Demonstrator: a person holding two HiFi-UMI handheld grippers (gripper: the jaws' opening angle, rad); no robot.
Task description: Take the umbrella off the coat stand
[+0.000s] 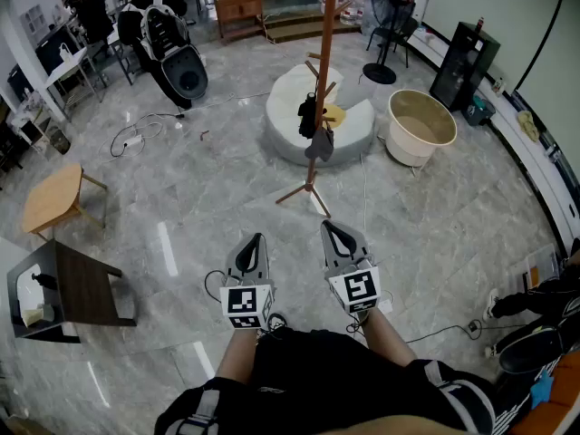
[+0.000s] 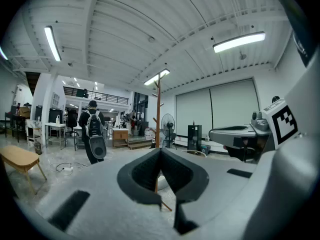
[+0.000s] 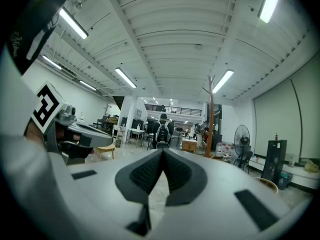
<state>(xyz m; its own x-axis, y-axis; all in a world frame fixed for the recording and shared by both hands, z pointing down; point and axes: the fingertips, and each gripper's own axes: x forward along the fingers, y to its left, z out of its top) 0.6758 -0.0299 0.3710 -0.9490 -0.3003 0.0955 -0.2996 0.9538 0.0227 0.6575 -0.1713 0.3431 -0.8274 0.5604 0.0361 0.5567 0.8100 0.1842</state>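
Note:
A tall wooden coat stand [image 1: 323, 71] rises from the marble floor ahead of me. A dark folded umbrella [image 1: 309, 116] hangs from one of its pegs, with a grey piece below it. My left gripper [image 1: 252, 243] and right gripper [image 1: 335, 231] are held side by side, level, well short of the stand, both shut with nothing between the jaws. In the left gripper view the stand's pole [image 2: 157, 114] shows just above the shut jaw tips [image 2: 160, 150]. The right gripper view has the pole [image 3: 210, 116] right of its shut tips [image 3: 162, 151].
A white round seat [image 1: 317, 107] and a cream tub [image 1: 420, 125] lie behind the stand. A standing fan [image 1: 391, 7] is farther back. A dark side table [image 1: 77, 288] and a small wooden table [image 1: 53, 198] stand at the left. Cables [image 1: 136, 137] trail on the floor. A person with a backpack [image 2: 93, 131] stands far off.

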